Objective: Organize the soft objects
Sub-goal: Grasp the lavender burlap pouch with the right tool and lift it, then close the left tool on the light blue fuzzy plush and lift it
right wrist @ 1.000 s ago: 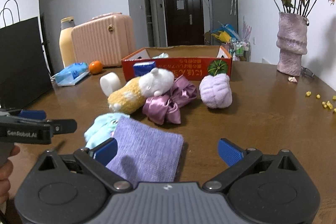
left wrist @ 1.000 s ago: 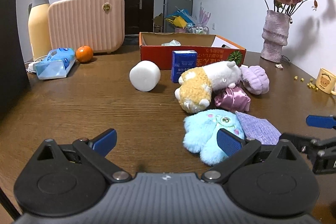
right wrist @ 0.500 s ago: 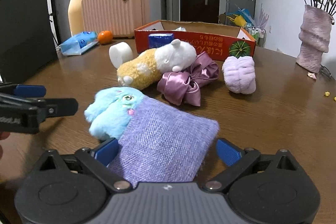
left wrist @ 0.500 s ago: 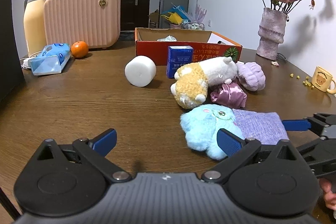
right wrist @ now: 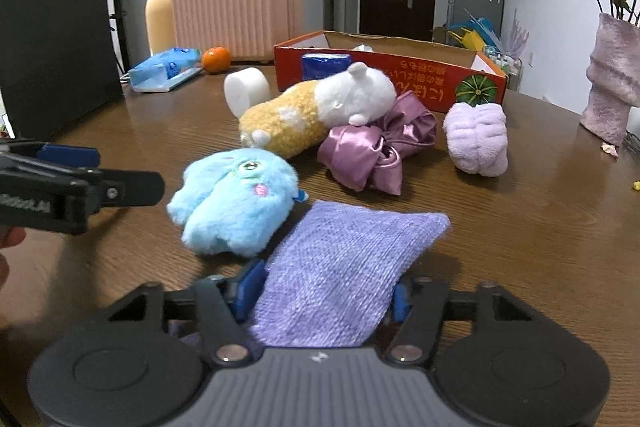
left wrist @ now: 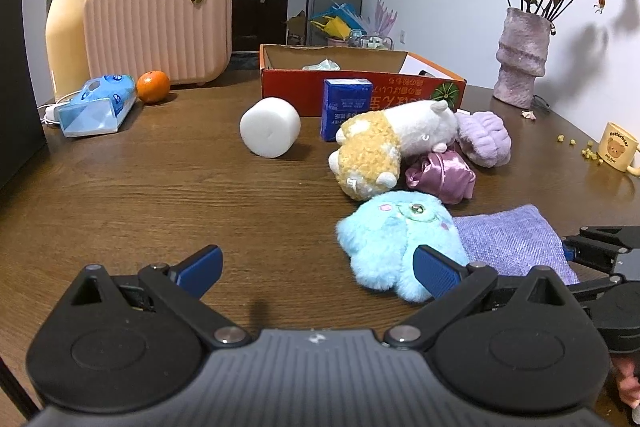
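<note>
Nearest the right wrist camera, the right hand-held gripper [right wrist: 320,301] is closing on the near end of the purple woven cloth [right wrist: 344,259]: its blue pads now sit against both sides of the fabric, which bunches between them, where a second ago the jaws stood wide with the cloth lying flat and only partly between them. That grip means, in my judgement, that the cloth is the first soft thing picked for sorting, though its far end lies on the brown surface [right wrist: 520,227] and nothing is lifted yet. The right hand has also come in closer and a little lower than before, so the cloth fills more of its view. On the left, the left hand-held gripper [left wrist: 316,265] hovers wide open and empty over the surface, much as it did a second ago. Just beyond the cloth, touching its left edge, lies the light blue plush [right wrist: 236,201], in the same spot as earlier. Farther back, the yellow and white plush [right wrist: 316,111] rests on the pink satin bow [right wrist: 372,151], with the lilac fluffy bundle [right wrist: 476,139] to their right and the white foam roll [right wrist: 246,91] to their left; none of these has shifted. Farthest, the orange cardboard box [right wrist: 400,75] stands open, the likely place for the soft things, with a blue packet [left wrist: 346,109] leaning at its front.
</note>
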{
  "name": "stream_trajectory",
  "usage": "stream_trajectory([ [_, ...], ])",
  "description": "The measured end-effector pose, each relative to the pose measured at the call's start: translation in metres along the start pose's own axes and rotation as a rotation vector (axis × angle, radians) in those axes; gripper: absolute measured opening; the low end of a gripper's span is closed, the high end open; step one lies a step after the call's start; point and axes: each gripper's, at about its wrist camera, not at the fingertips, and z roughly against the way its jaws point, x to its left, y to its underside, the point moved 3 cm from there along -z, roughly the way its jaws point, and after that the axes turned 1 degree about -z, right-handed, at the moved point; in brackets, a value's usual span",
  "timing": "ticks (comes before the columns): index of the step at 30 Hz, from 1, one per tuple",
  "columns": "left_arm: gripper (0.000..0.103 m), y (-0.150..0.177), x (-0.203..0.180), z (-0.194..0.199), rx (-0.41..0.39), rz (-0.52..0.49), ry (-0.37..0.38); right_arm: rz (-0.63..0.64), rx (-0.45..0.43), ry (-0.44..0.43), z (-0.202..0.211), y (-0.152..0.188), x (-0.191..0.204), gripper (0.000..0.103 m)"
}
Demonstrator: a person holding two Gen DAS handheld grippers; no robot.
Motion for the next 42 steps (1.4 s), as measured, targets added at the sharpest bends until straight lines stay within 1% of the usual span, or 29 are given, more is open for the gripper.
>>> stream_trajectory([
  [1, 0.103, 0.000, 0.000, 0.000, 0.001, 0.000, -0.001, 0.002, -0.003, -0.004, 0.001, 0.000, 0.000, 0.050],
  [3, 0.103, 0.000, 0.000, 0.000, 0.000, 0.000, -0.004, 0.004, -0.009, -0.009, 0.002, 0.000, 0.001, 0.041],
  [6, 0.103, 0.000, 0.000, -0.001, 0.002, 0.003, -0.007, -0.011, -0.021, -0.012, 0.004, -0.001, -0.002, 0.038],
  [9, 0.103, 0.000, 0.001, -0.001, 0.002, 0.006, -0.012, -0.043, -0.046, -0.012, 0.008, -0.003, -0.008, 0.037],
  [12, 0.103, 0.000, 0.001, -0.002, 0.005, 0.009, -0.015, -0.089, -0.093, -0.012, 0.016, -0.005, -0.017, 0.037],
  [18, 0.103, -0.002, 0.000, -0.004, 0.008, 0.006, -0.019, -0.193, -0.178, 0.012, 0.029, -0.009, -0.039, 0.037],
  [21, 0.103, -0.004, -0.002, -0.006, 0.009, 0.003, -0.026, -0.229, -0.203, 0.024, 0.031, -0.010, -0.048, 0.037],
  [25, 0.103, -0.009, -0.008, -0.010, 0.021, -0.008, -0.017, -0.264, -0.221, 0.035, 0.034, -0.009, -0.057, 0.037],
  [29, 0.103, -0.017, -0.019, -0.015, 0.026, -0.042, -0.003, -0.288, -0.239, 0.056, 0.037, -0.008, -0.064, 0.037],
  [34, 0.103, -0.021, -0.035, -0.027, 0.063, -0.088, 0.022, -0.316, -0.249, 0.073, 0.038, -0.007, -0.072, 0.037],
  [38, 0.103, -0.023, -0.046, -0.037, 0.092, -0.120, 0.049, -0.323, -0.252, 0.071, 0.039, -0.006, -0.075, 0.037],
  [42, 0.103, -0.025, -0.054, -0.046, 0.106, -0.164, 0.056, -0.317, -0.252, 0.066, 0.040, -0.005, -0.073, 0.037],
])
